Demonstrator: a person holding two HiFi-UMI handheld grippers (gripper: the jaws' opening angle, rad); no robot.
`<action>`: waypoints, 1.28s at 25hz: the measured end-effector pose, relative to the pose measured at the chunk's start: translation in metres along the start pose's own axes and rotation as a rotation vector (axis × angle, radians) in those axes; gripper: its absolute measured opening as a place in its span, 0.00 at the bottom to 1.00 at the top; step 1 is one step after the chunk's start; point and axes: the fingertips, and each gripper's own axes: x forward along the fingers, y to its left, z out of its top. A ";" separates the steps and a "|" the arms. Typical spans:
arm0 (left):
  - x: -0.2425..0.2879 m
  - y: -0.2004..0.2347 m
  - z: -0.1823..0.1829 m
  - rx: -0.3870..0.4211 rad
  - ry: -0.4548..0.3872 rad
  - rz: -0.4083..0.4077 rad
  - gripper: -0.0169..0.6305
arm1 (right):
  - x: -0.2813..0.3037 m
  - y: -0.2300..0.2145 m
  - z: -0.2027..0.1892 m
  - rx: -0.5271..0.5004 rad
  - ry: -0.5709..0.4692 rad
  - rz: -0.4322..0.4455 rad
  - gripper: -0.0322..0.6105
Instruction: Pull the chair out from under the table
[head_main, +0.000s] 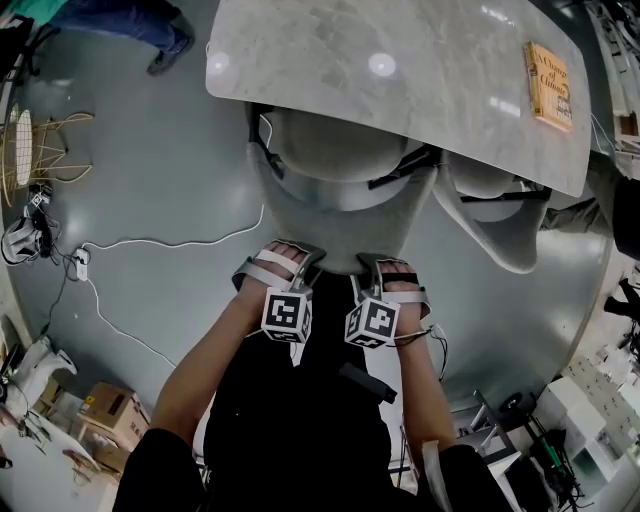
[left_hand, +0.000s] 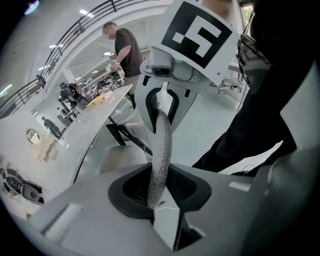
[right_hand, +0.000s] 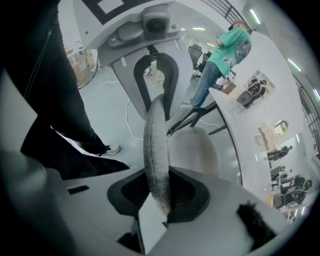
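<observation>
chair (head_main: 335, 215) dead ahead of us, seat tucked under the table (head_main: 420, 80)
our left gripper (head_main: 300, 256) and right gripper (head_main: 368, 264) each clamp its back's top edge, side by side and equally near, so we figure the pull runs straight back toward us.

Pale marble counter (head_main: 400, 90) spreads ahead of the left gripper (head_main: 298, 258) and right gripper (head_main: 375, 262), one orange book (head_main: 549, 86) flat on it, well off past the right one. Glossy grey floor (head_main: 150, 170) below carries the chair (head_main: 345, 220) right at both grippers, and a white cable (head_main: 170, 243) snaking left of the left gripper.
</observation>
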 end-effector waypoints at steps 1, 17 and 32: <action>0.000 -0.001 -0.001 -0.001 0.001 -0.003 0.16 | 0.001 0.002 0.000 0.001 0.001 0.003 0.20; -0.008 -0.020 -0.009 0.005 0.006 -0.029 0.16 | -0.001 0.023 0.011 0.026 0.000 0.023 0.19; -0.016 -0.041 -0.010 0.018 0.007 -0.041 0.16 | -0.007 0.047 0.016 0.048 0.008 0.019 0.19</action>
